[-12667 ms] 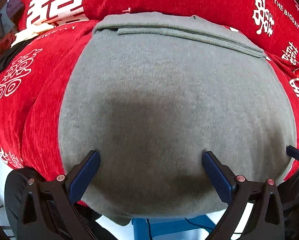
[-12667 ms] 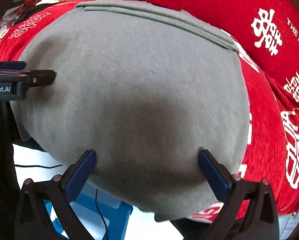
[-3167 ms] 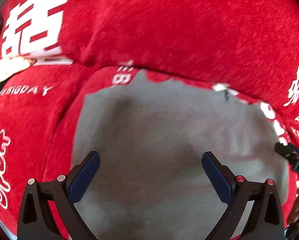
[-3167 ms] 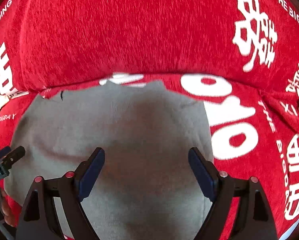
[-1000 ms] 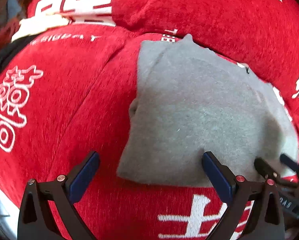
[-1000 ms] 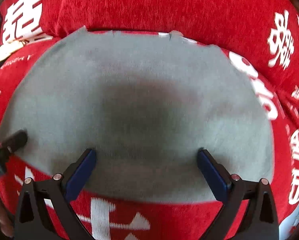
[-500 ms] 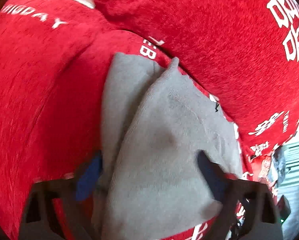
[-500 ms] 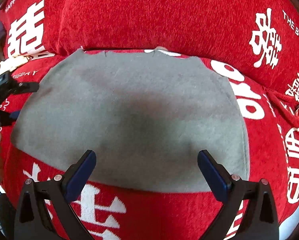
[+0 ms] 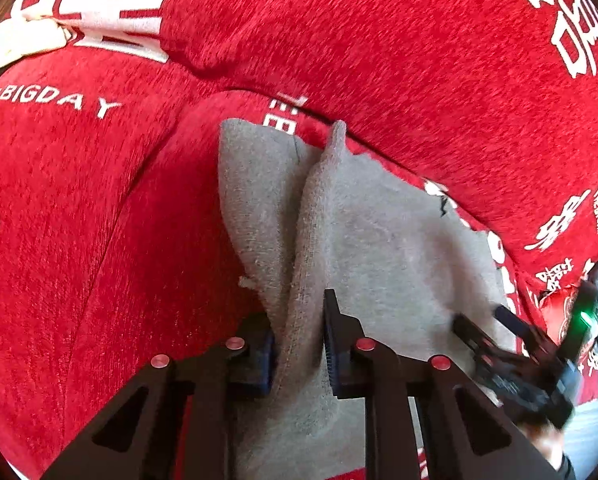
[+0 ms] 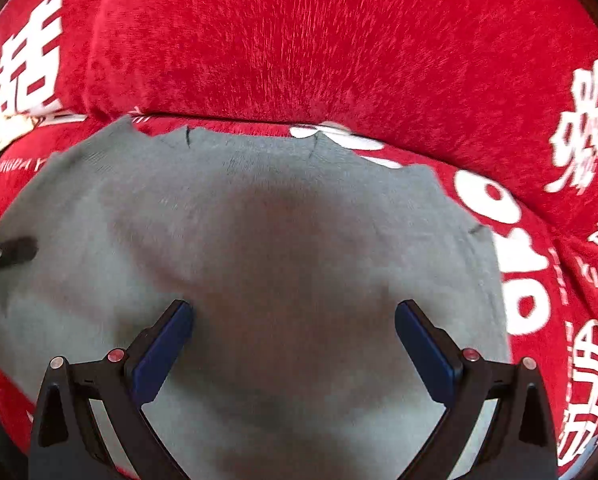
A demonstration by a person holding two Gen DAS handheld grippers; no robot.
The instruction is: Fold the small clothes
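While your left gripper (image 9: 297, 344) has just been closing on the raised left edge of the grey garment (image 9: 379, 248) on the red cover (image 9: 99, 200), your right gripper (image 10: 293, 354) hangs open above it; pulling one-handed may drag the layers crooked.

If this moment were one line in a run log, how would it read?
left claw: just closed, pinching grey cloth edge | right claw: open above cloth | surface: red cover
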